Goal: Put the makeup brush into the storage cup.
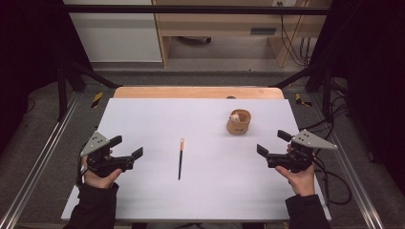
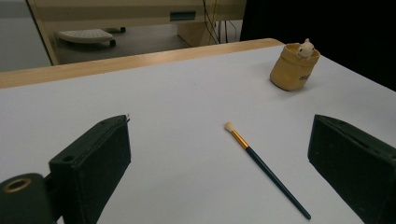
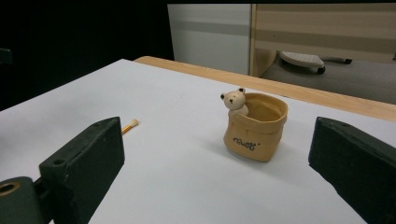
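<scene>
I have the left tongs (image 1: 128, 147) held just above the near left part of the desk (image 1: 157, 114), jaws spread wide with nothing between them. The right tongs (image 1: 271, 143) sit across from them near the desk's right edge, jaws just as wide and also empty. Both point inward, toward the middle of the white surface.

The brush (image 1: 180, 159) lies flat on the desk between the two tongs, closer to my left pair and clear of both. Its pale bristle tip points away from me and its dark handle runs back toward the near edge. In the left gripper view the brush (image 2: 264, 167) lies ahead of the open jaws, slanting from the middle toward the right-hand jaw, touching neither. In the right gripper view only its tip (image 3: 130, 124) shows, just past the left-hand jaw.

The tan pot (image 1: 238, 122) stands upright ahead of my right tongs and farther from me, well apart from the brush. In the right gripper view the pot (image 3: 254, 130) stands straight ahead between the jaws' lines, some way off, with a small bear figure (image 3: 235, 102) peeking over its rim.
</scene>
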`<move>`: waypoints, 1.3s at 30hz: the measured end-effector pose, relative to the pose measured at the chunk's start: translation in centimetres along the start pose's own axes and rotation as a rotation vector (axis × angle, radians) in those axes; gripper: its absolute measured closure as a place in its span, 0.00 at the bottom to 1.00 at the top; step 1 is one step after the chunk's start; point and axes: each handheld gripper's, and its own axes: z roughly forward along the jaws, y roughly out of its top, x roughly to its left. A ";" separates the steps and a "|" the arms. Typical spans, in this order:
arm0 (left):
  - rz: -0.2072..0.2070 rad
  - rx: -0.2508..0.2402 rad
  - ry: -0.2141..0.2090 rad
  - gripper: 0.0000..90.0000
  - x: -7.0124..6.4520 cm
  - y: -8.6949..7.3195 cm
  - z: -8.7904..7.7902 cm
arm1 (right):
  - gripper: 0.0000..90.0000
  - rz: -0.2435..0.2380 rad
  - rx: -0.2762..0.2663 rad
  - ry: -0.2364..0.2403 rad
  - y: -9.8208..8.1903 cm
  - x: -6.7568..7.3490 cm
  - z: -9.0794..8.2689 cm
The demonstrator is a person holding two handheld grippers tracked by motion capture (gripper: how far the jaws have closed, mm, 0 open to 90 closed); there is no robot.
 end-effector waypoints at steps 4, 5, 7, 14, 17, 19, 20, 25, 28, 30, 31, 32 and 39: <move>0.000 0.006 0.001 0.06 -0.3 0.1 0.2 | 0.04 0.000 0.001 0.006 0.0 0.1 0.0; -0.001 0.009 0.000 0.06 -0.4 0.1 0.3 | 0.04 0.002 0.001 0.007 0.0 0.1 0.0; -0.002 0.014 0.000 0.06 -0.5 0.1 0.5 | 0.04 0.000 0.003 0.004 0.0 0.1 0.1; 0.009 0.031 -0.005 0.06 -1.2 0.1 1.3 | 0.04 -0.003 0.005 0.003 -0.1 0.2 0.2; 0.011 0.036 -0.010 0.06 -1.5 0.1 1.6 | 0.04 -0.001 0.007 0.002 -0.1 0.2 0.2; 0.017 0.047 -0.015 0.06 -1.8 0.1 2.1 | 0.04 -0.002 0.005 0.002 -0.1 0.3 0.3; 0.019 0.050 -0.018 0.06 -2.0 0.1 2.2 | 0.04 0.000 0.008 0.002 -0.1 0.3 0.3; 0.024 0.067 -0.024 0.07 -2.6 0.2 3.0 | 0.04 -0.002 0.009 0.002 -0.1 0.4 0.3; 0.031 0.070 -0.029 0.07 -3.2 0.3 3.4 | 0.04 -0.007 0.011 0.002 -0.1 0.4 0.4; 0.034 0.078 -0.032 0.07 -3.4 0.3 3.7 | 0.04 -0.007 0.015 0.002 -0.1 0.4 0.5; 0.034 0.078 -0.032 0.07 -3.4 0.3 3.7 | 0.04 -0.007 0.016 0.002 -0.1 0.4 0.5; 0.041 0.084 -0.031 0.07 -3.7 0.4 4.0 | 0.04 -0.007 0.017 0.003 -0.1 0.5 0.5; 0.037 0.096 -0.038 0.07 -4.6 0.9 5.4 | 0.04 -0.008 0.016 0.004 -0.1 0.5 0.5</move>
